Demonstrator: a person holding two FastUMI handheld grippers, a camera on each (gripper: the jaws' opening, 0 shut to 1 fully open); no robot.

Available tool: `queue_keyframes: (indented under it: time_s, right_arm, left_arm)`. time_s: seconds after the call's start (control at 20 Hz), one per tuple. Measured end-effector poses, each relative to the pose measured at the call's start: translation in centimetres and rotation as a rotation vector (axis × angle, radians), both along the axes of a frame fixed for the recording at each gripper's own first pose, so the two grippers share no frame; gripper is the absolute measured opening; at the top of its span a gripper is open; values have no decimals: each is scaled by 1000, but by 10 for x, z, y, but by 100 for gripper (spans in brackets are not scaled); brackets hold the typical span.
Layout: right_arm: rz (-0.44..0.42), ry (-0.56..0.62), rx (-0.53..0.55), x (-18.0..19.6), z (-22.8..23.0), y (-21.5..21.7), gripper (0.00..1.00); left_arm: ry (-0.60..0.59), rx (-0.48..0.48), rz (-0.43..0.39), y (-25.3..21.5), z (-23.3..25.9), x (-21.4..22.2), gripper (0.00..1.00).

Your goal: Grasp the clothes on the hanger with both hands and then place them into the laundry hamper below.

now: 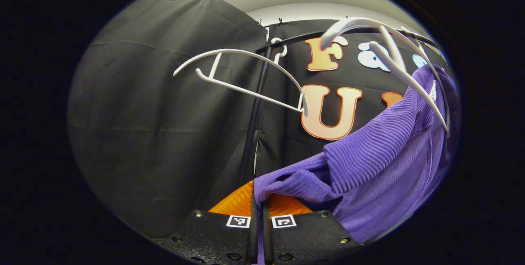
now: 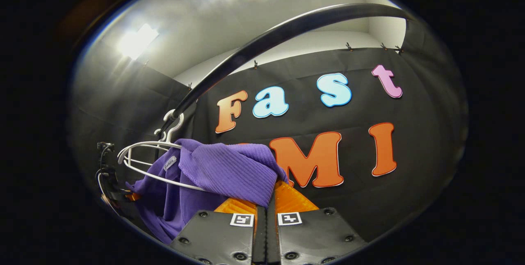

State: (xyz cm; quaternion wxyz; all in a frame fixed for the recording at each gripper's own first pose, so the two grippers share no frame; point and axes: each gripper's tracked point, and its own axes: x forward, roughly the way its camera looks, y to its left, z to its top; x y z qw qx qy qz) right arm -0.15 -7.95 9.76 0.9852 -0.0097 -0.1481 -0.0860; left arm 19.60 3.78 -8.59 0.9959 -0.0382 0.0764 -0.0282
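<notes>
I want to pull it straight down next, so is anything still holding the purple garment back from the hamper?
Yes: the purple garment still drapes over a white hanger hooked on the rail. The hamper is out of view.

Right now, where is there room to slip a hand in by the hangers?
Free: the gap between the empty white hanger and the one carrying the purple sweater, in front of the black pole. Crowded: around the sweater, where both grippers pinch cloth.
</notes>
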Motion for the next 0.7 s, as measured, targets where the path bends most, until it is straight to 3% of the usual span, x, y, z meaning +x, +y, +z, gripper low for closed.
queue_keyframes:
  time_s: [0.15,0.4,0.6,0.7]
  right_arm:
    - [-63,-24,21,5,4,-21,8]
    - [-144,-6,47,29,-4,-61,8]
    - [-174,43,94,58,-27,-87,8]
    - [-190,71,112,70,-47,-101,8]
  left_arm:
    - [-14,4,-13,-4,6,-23,3]
    - [-33,36,-37,-11,15,-53,8]
    - [-19,43,-63,-22,11,-68,3]
    - [-2,50,-69,-24,1,-73,8]
